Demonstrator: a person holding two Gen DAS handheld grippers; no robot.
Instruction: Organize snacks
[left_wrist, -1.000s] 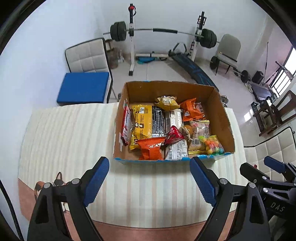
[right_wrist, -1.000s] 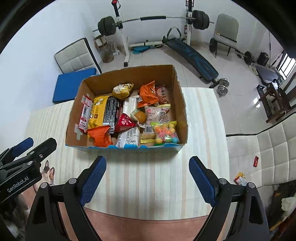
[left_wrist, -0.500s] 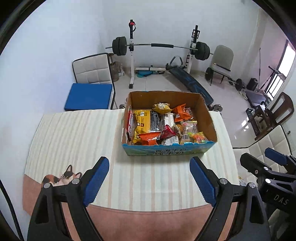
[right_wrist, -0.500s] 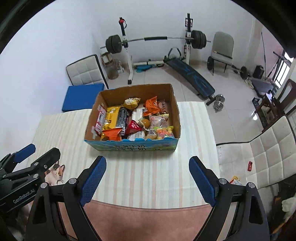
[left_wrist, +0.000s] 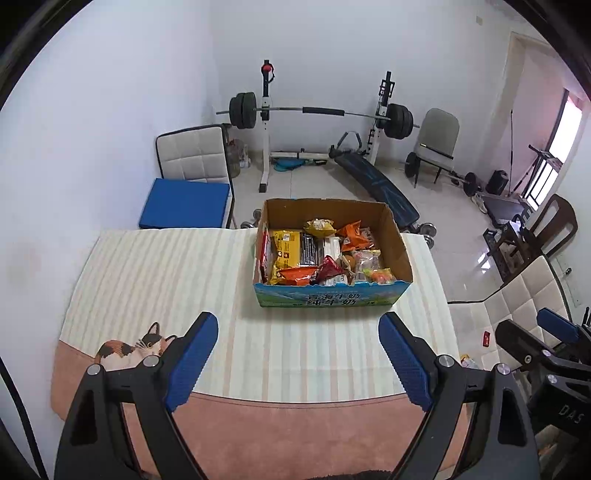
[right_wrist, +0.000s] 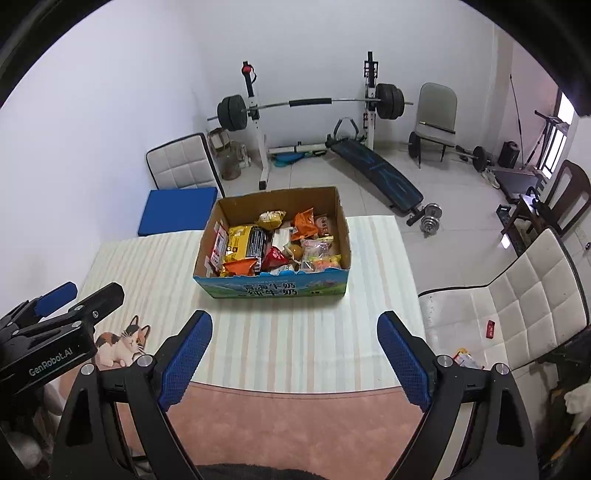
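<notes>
An open cardboard box (left_wrist: 402, 251) (right_wrist: 341, 229) with a blue printed front stands on the striped tablecloth (left_wrist: 166, 280) (right_wrist: 288, 332) at the table's far side. Inside lie several snack packets: a yellow and black pack (left_wrist: 291, 251) (right_wrist: 245, 242), orange bags (left_wrist: 352, 232) (right_wrist: 304, 221), a red packet (left_wrist: 330, 267) (right_wrist: 275, 256). My left gripper (left_wrist: 298, 334) hangs open well short of the box, nothing between its blue pads. My right gripper (right_wrist: 294, 332) is likewise open and empty, and shows at the left wrist view's right edge (left_wrist: 546, 332).
Beyond the table stand a barbell rack (left_wrist: 266, 125), a sit-up bench (left_wrist: 373, 181) and a padded chair with a blue cushion (left_wrist: 184, 203). A white quilted chair (right_wrist: 517, 295) is right of the table. A cat picture (left_wrist: 129, 345) marks the cloth's near left corner.
Both grippers have pulled back and up from the box, which now looks smaller and farther away. More of the table and room shows. The snacks in the box have not moved.
</notes>
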